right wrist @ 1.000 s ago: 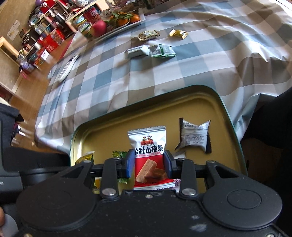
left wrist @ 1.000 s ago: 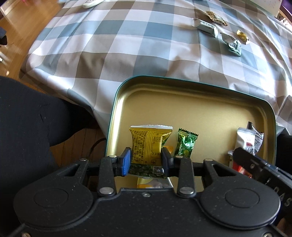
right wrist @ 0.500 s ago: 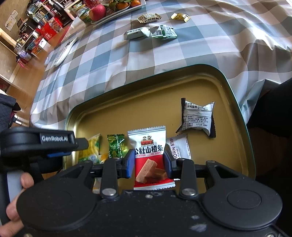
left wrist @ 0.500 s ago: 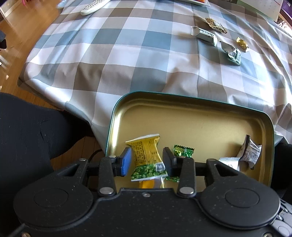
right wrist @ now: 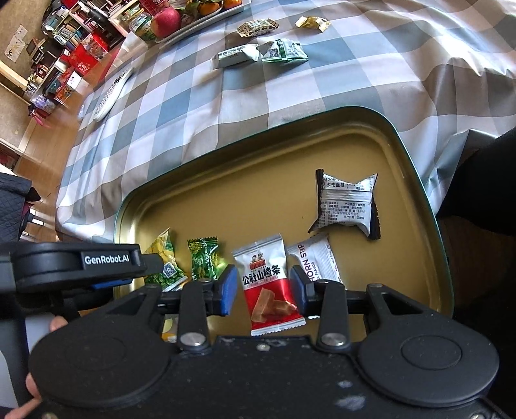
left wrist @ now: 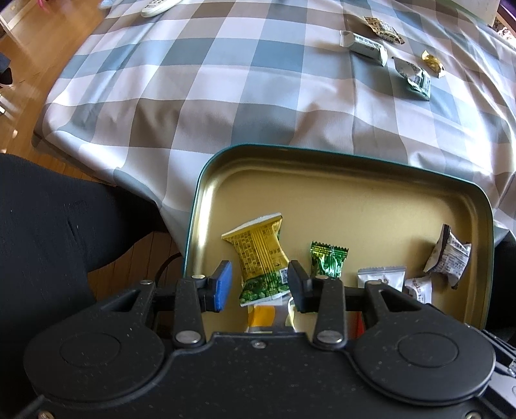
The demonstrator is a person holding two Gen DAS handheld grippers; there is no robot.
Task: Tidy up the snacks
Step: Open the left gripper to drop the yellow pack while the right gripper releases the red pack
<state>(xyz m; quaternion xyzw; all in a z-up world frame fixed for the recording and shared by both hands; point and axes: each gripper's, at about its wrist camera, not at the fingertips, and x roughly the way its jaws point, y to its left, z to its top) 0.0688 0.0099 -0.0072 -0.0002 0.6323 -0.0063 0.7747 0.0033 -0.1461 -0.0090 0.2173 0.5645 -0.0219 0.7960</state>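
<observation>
A gold tin tray (left wrist: 354, 199) (right wrist: 258, 180) with a green rim sits at the near table edge. My left gripper (left wrist: 259, 285) is open above the tray; a yellow-green snack packet (left wrist: 261, 258) lies loose between its pads. My right gripper (right wrist: 262, 291) is open over a red-and-white hawthorn packet (right wrist: 269, 283) lying in the tray. A small green candy (left wrist: 327, 261) (right wrist: 203, 259), a white strip packet (right wrist: 317, 258) and a white-black packet (right wrist: 348, 203) also lie in the tray. The left gripper body (right wrist: 77, 266) shows in the right wrist view.
Several wrapped snacks (left wrist: 367, 46) (right wrist: 258, 54) lie far back on the checked tablecloth (left wrist: 225, 80). A remote (right wrist: 113, 95) lies at the left table edge. A fruit plate (right wrist: 200, 13) stands at the back. A dark-clothed leg (left wrist: 48, 225) is left of the tray.
Both grippers have opened and let go of their packets, which now lie in the tray. Both grippers have drawn back and up a little.
</observation>
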